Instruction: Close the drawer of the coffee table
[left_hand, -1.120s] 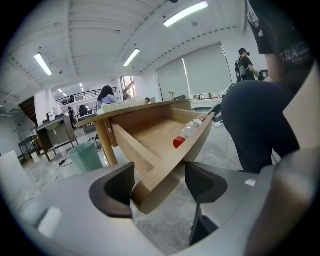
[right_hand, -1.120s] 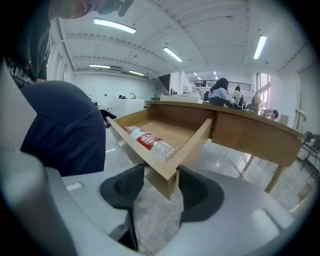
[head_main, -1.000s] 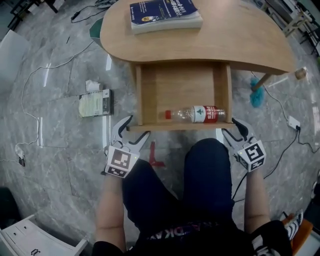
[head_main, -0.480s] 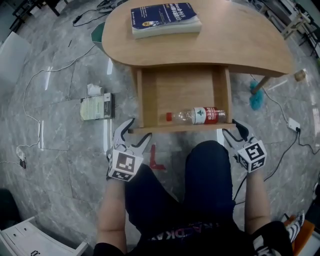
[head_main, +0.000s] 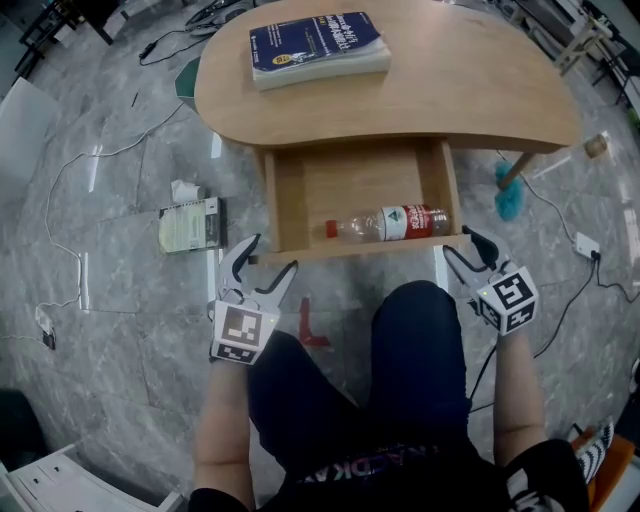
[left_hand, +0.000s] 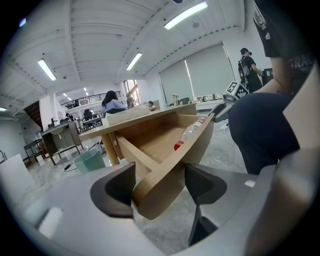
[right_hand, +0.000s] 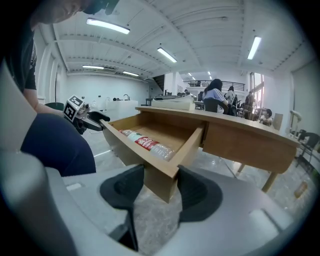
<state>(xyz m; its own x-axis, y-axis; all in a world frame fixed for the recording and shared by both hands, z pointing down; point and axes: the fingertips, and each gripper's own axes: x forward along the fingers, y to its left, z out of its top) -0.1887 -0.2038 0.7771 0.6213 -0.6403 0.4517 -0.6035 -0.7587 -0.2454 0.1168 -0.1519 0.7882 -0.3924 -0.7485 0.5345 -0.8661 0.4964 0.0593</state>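
Head view looks steeply down on the open light-wood drawer (head_main: 350, 185); both gripper views face its front corners closely.

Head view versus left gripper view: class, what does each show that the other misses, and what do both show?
Only the head view shows the booklet on the floor and the blue duster. Only the left gripper view shows the ceiling lights and people across the room. Both show the open drawer with the bottle lying in it.
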